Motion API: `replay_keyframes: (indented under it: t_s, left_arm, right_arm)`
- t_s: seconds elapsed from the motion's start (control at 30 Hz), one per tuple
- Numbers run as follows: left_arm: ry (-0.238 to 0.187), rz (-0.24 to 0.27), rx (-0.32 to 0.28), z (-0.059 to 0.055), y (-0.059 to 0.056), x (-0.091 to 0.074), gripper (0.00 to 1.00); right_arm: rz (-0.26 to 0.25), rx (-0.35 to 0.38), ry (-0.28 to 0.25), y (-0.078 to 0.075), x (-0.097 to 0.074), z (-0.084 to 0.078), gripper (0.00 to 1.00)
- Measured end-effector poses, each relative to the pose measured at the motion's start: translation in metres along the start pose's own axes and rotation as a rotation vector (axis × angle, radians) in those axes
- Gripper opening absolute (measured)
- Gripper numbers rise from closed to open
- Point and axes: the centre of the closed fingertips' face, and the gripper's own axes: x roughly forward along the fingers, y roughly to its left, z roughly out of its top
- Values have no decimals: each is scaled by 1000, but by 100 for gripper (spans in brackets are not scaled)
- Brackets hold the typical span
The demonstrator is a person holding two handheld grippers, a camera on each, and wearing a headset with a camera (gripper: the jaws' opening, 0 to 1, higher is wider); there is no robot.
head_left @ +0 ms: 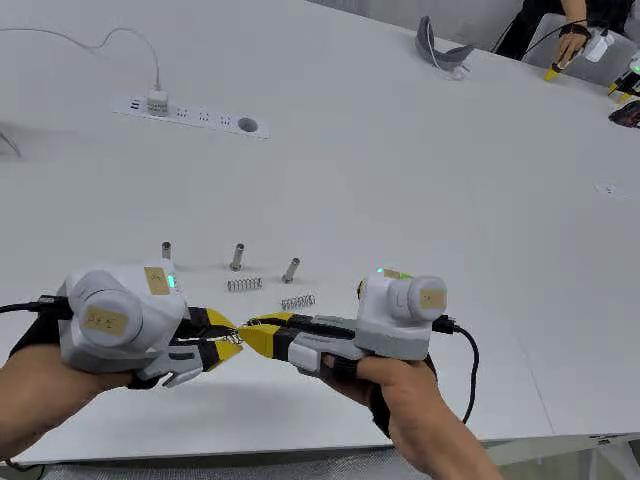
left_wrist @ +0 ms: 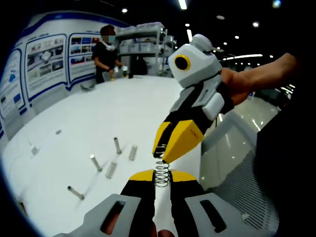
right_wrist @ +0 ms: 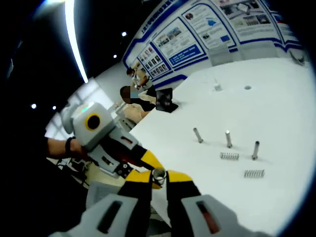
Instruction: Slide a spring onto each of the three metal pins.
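Note:
Three short metal pins stand upright on the white table: left pin (head_left: 166,250), middle pin (head_left: 237,257), right pin (head_left: 291,270). Two springs lie flat just in front of them, one (head_left: 244,284) and another (head_left: 298,301). A third spring (left_wrist: 162,174) is held in the air close to me. My left gripper (head_left: 232,343) is shut on its lower end. My right gripper (head_left: 246,325) comes in from the right and pinches its other end (right_wrist: 158,174). The two yellow tips meet nose to nose. In the right gripper view the pins (right_wrist: 228,138) and loose springs (right_wrist: 229,156) lie beyond the jaws.
A white power strip (head_left: 190,115) with a plugged-in charger and cable lies at the far left. A grey curved object (head_left: 440,50) rests at the far edge. Another person's hand (head_left: 572,40) works at the far right corner. The table's near edge (head_left: 300,445) runs just below my hands.

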Motion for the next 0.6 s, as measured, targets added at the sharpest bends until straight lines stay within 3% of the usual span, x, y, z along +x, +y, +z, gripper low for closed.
replay_keyframes:
  t_s: [0.2, 0.4, 0.6]
  left_arm:
    - [2, -18, 20, 1, -3, 1, 10]
    - [8, -34, 45, 1, -8, 0, 10]
    - [-3, -54, 53, 3, -12, -1, 10]
  right_arm:
    - [17, -93, 85, 4, 0, -2, 12]
    - [31, -238, 221, 8, 0, -9, 12]
    - [65, -355, 316, 15, 3, -12, 12]
